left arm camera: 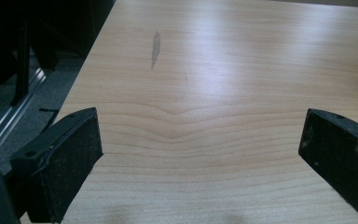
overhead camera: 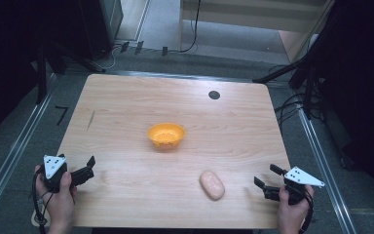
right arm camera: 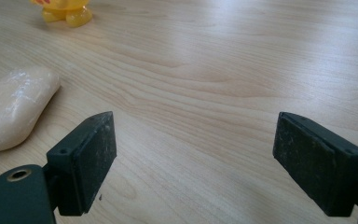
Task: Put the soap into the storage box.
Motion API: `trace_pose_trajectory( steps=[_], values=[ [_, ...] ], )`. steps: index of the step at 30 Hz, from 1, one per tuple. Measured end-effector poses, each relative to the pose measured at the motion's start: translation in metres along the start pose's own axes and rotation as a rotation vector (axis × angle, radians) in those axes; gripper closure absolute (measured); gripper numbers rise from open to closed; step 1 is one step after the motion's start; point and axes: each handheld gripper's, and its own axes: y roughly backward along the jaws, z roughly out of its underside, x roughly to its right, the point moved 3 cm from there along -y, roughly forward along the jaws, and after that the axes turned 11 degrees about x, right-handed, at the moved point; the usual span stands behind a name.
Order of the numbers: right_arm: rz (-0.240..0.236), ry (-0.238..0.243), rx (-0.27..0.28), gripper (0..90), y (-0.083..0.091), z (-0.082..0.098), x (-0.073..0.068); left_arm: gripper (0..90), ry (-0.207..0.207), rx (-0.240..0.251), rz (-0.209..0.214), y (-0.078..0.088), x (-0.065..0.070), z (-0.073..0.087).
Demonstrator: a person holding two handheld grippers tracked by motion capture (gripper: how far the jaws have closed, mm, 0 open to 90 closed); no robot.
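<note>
A: Pale oblong soap bar [overhead camera: 212,184] lying flat on the table [overhead camera: 126,112], near the front edge, right of centre. Long axis slanted: far end toward the left rear, near end toward the right front. Rounded at both ends.

B: And from the right gripper view?

A: Same soap bar [right arm camera: 14,107] at the left border, off to the side of the jaws, not between them. Orange bowl [right arm camera: 65,11] far off at the top left.

B: Tools?

A: Right tool [overhead camera: 267,183] held low at the front right corner, jaws wide apart, nothing between, near the bar but clear of it. Left tool [overhead camera: 88,167] at the front left corner, jaws likewise apart over bare wood, well away from the bar.

B: Bowl's place?

A: Orange bowl [overhead camera: 166,135] upright near the table's middle, beyond the bar and apart from it.

B: Surface and room?

A: Light wood grain, rounded corners, a dark streak [overhead camera: 91,120] toward the left rear, a round black spot [overhead camera: 214,95] near the far edge. Grey floor around, metal rails [overhead camera: 14,156] on both sides, cables [overhead camera: 287,105] at the right, dim surroundings.
</note>
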Motion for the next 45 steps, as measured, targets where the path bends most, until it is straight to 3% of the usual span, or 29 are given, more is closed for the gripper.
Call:
trace_pose_trajectory(
  steps=[5,9,15,17,25,32,36,45],
  values=[
    [0.015,0.007,-0.021,14.1,-0.001,0.001,-0.001,0.0,-0.06,-0.009,-0.001,0.001,0.006,0.001],
    [0.009,-0.002,-0.041,17.6,0.0,0.0,-0.003,0.0,-0.081,-0.014,-0.001,0.001,0.008,0.001],
    [0.041,0.029,-0.129,18.6,-0.005,-0.008,-0.013,0.0,-0.077,-0.014,0.007,0.001,0.008,0.001],
    [0.04,0.021,-0.151,18.9,-0.007,-0.012,-0.017,0.0,-0.079,-0.013,0.008,0.001,0.008,0.001],
    [0.029,0.062,-0.232,21.1,-0.02,-0.032,-0.036,0.0,-0.071,-0.018,0.015,0.0,0.007,0.001],
    [-0.007,0.057,-0.267,21.7,-0.028,-0.042,-0.049,0.0,-0.077,-0.021,0.014,0.0,0.008,0.001],
    [-0.011,0.081,-0.306,21.7,-0.034,-0.041,-0.056,0.3,-0.078,-0.022,0.016,0.0,0.008,0.001],
    [-0.047,0.094,-0.324,22.0,-0.044,-0.044,-0.072,0.3,-0.078,-0.025,0.02,0.0,0.008,0.001]
  ],
)
